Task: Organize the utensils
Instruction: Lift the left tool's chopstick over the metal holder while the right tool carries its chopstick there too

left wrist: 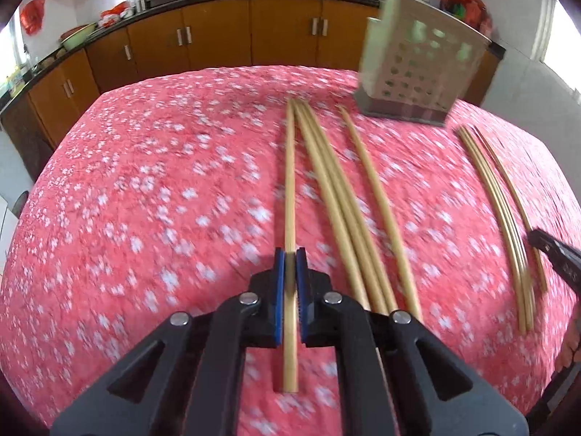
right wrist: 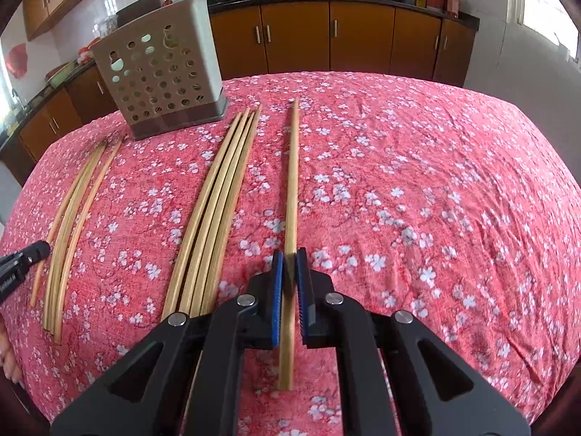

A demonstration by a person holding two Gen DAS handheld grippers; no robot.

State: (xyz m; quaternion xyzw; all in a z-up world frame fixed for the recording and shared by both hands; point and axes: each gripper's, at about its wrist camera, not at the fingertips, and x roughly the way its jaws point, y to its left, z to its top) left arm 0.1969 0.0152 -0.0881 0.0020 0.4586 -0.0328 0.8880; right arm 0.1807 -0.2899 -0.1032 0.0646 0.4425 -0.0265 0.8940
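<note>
My left gripper (left wrist: 289, 254) is shut on one bamboo chopstick (left wrist: 289, 181) that runs lengthwise between its blue pads. My right gripper (right wrist: 289, 254) is shut on another single chopstick (right wrist: 292, 189) the same way. Several loose chopsticks lie on the pink flowered tablecloth: a bunch (left wrist: 337, 210) just right of the left gripper and a thinner bunch (left wrist: 501, 210) farther right. In the right wrist view these bunches lie left of the gripper, one near (right wrist: 214, 210) and one far left (right wrist: 72, 218). A beige perforated utensil holder (left wrist: 417, 69) (right wrist: 159, 69) stands upright at the table's far side.
The tablecloth (right wrist: 435, 200) covers the whole table. Brown kitchen cabinets (left wrist: 218, 40) with a dark counter and woks stand behind the table. The other gripper's black tip shows at the right edge of the left view (left wrist: 555, 258) and the left edge of the right view (right wrist: 21, 261).
</note>
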